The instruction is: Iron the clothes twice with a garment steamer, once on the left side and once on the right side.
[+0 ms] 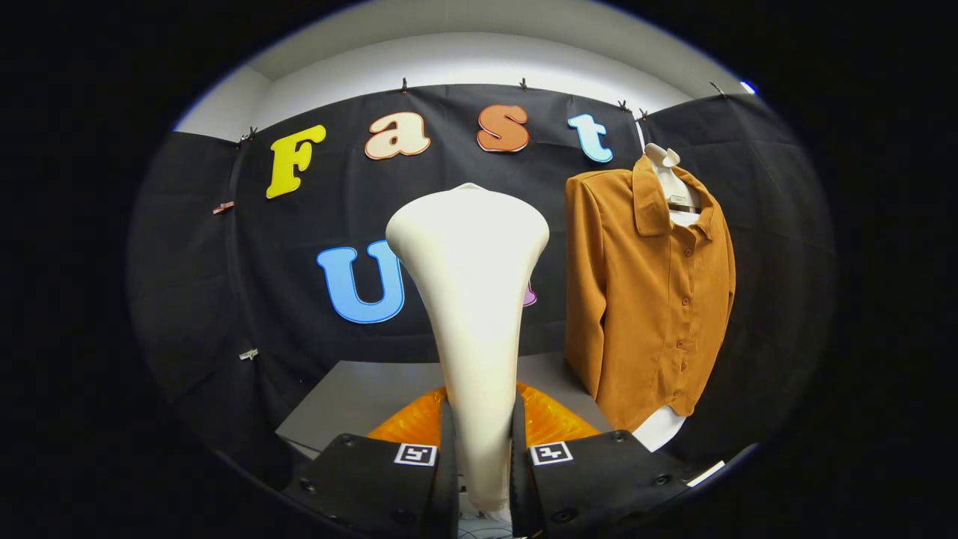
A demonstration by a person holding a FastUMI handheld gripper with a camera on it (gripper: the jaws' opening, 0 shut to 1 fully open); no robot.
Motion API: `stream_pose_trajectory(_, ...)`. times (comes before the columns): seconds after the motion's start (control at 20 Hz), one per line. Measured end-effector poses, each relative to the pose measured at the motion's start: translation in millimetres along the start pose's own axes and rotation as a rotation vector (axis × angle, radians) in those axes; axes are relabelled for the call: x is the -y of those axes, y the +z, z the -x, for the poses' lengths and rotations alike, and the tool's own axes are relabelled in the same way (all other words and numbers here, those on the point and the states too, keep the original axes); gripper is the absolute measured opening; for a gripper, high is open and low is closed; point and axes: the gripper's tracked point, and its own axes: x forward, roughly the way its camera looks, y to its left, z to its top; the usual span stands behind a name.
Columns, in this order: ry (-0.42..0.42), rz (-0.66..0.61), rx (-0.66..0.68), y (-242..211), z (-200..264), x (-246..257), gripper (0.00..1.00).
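Observation:
My gripper (479,464) is shut on the narrow handle of a white garment steamer (471,299). The steamer rises straight up between the fingers and widens into a broad head at the top. Its back faces me, so the steam plate is hidden. A rust-brown button-up shirt (647,299) hangs on a white hanger (668,168) to the right of the steamer and farther back, against the black cloth wall. The shirt faces forward with its buttons done up and its collar open. The steamer head stands apart from the shirt, level with its upper half.
An orange translucent base (550,419) sits just beyond the fingers, behind the steamer handle. It rests on a grey table (352,400) that reaches back to the black cloth wall. A white object (658,428) shows below the shirt's hem.

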Motion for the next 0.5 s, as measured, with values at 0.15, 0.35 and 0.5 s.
stream_pose_trajectory(0.15,-0.001,-0.007,-0.01,-2.4,-2.7,1.0,0.3)
stream_pose_trajectory(0.35,0.006,0.003,-0.006,-1.0,-4.5,-1.4,0.3)
stream_pose_trajectory(0.5,0.004,0.002,-0.008,-2.8,-5.2,-1.0,0.3)
